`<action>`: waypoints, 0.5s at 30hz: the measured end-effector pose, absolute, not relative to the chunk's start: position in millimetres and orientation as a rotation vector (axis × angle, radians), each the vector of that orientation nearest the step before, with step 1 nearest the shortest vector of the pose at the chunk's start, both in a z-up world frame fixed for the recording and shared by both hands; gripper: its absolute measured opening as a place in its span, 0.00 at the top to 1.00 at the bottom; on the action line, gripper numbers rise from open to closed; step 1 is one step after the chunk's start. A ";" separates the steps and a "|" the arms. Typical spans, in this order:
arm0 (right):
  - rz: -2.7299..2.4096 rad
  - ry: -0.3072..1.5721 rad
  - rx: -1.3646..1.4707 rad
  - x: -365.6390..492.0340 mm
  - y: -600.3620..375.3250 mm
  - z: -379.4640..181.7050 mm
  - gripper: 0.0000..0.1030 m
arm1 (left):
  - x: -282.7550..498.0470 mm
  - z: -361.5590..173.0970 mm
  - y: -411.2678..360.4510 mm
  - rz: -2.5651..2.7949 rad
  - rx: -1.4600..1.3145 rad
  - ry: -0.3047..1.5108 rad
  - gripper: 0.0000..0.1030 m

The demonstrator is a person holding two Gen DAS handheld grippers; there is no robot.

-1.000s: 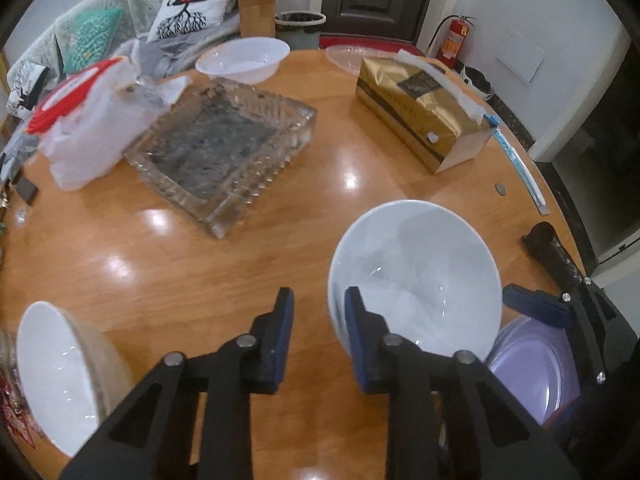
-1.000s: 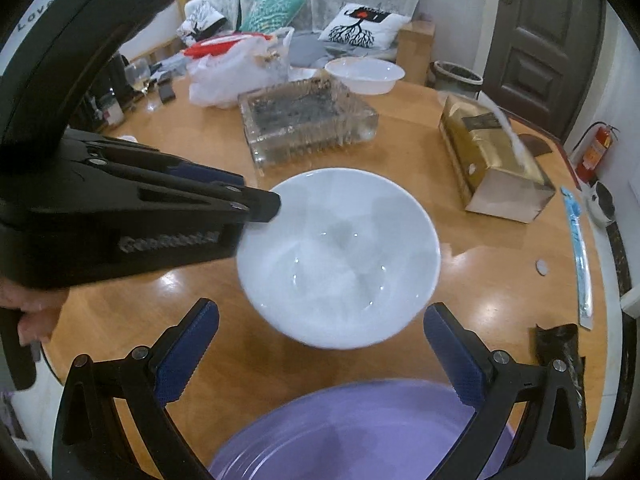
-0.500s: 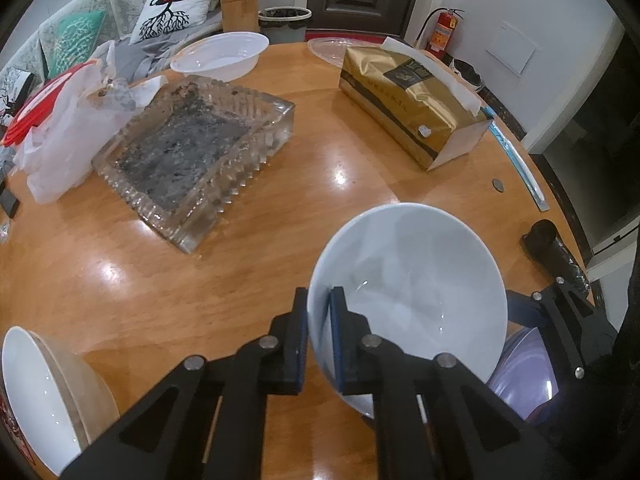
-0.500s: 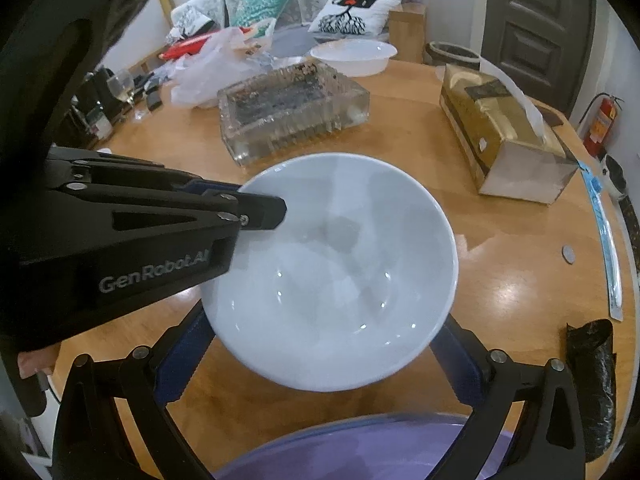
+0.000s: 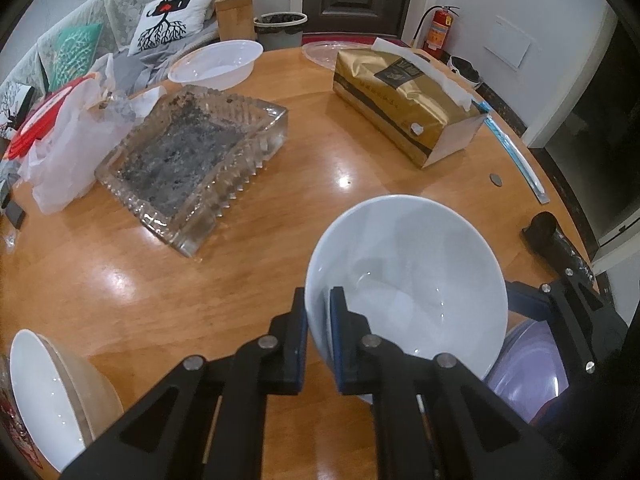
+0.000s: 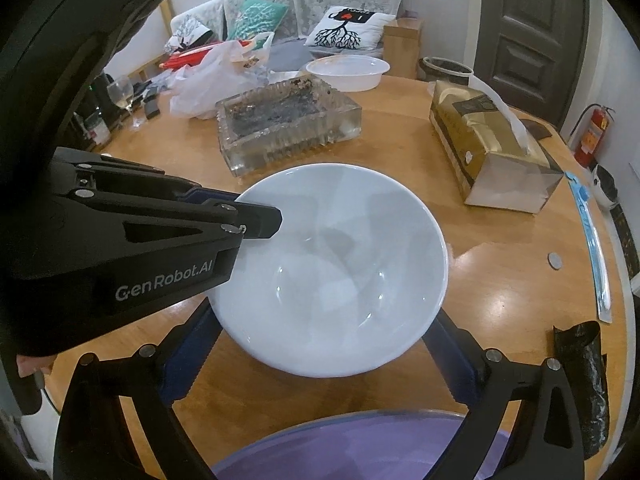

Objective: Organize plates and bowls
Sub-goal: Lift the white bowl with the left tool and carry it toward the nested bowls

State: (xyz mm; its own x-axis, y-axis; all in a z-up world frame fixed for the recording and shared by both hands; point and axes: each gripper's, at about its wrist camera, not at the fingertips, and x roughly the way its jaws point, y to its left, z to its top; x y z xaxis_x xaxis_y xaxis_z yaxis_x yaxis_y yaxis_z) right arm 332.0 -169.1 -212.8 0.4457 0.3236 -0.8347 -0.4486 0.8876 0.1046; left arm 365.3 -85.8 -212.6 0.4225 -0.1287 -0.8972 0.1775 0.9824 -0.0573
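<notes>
The left gripper (image 5: 318,328) was clamped on the near-left rim of the white bowl (image 5: 408,280), one pad inside the wall and the other outside, with almost no gap beyond the thickness of the china. The bowl sat tilted in that grip and looked to be off the round wooden table (image 5: 280,200).

From the other side, the right gripper (image 6: 320,356) stood with its fingers spread very wide on either side of the same bowl (image 6: 332,268). Its jaws were closing, the bowl between them, though its blue pads were hidden behind the bowl's underside and I could not tell whether they touched it.

Just nearer than the bowl, at the table's edge, lay a purple plate (image 6: 360,452), under the right gripper. Beyond the bowl, toward the sofa, stood a heavy cut-glass tray (image 5: 192,160) with a dark, grimy bottom. To the right of the bowl from where the grippers were, further back, lay a gold tissue box (image 5: 404,100). Behind the glass tray, well apart from the held bowl, rested a translucent plastic bowl (image 5: 216,62), and beside the tray a white plastic bag (image 5: 68,140). Another white bowl (image 5: 44,396) lay tilted at the table's near-left edge, well apart from the held one.
</notes>
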 end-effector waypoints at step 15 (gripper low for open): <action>0.483 0.894 -0.171 312.3 -155.7 -172.4 0.07 | 336.7 -166.5 -75.9 -0.168 0.082 1.023 0.92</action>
